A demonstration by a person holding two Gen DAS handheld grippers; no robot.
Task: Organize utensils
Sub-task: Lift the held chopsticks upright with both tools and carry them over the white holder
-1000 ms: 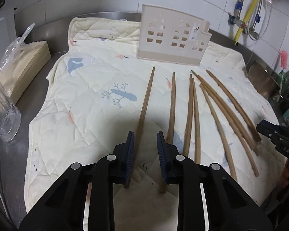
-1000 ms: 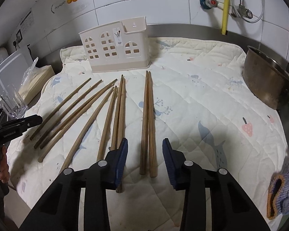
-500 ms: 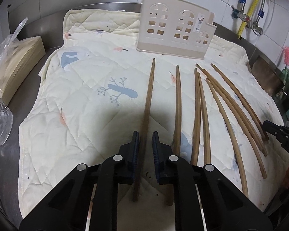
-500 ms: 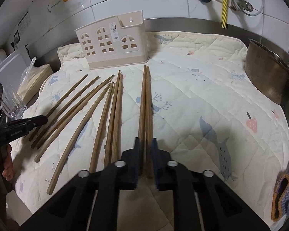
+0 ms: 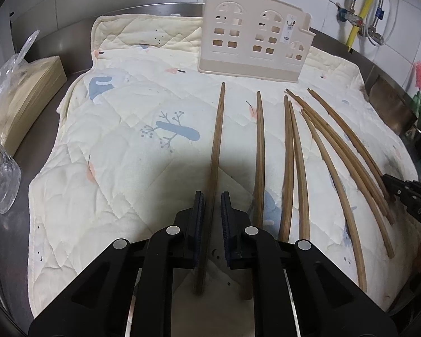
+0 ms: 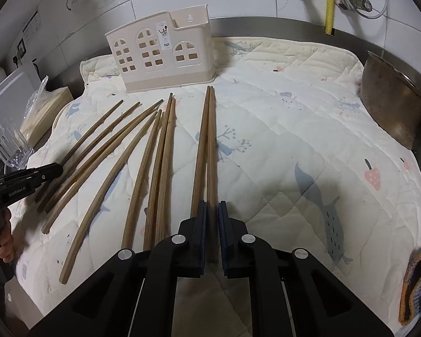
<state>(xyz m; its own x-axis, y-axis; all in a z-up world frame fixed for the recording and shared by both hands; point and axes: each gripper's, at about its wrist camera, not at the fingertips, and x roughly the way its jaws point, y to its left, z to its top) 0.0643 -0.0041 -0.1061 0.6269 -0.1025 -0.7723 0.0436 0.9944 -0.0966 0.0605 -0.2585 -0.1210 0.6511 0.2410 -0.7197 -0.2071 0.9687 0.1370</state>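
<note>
Several long wooden chopsticks lie side by side on a quilted cream mat, also seen in the right wrist view. A beige utensil holder with window cut-outs stands at the mat's far edge. My left gripper is shut on the leftmost chopstick, near its thick end. My right gripper is shut on the rightmost chopstick of a close pair; its partner lies just left of the jaws.
A glass and a bagged stack of paper sit left of the mat. A metal bowl stands at the right. A knitted cloth lies at the right front. Pipes run along the tiled wall.
Both grippers have closed from wide open onto a chopstick each. Both moved slightly forward over the mat.
</note>
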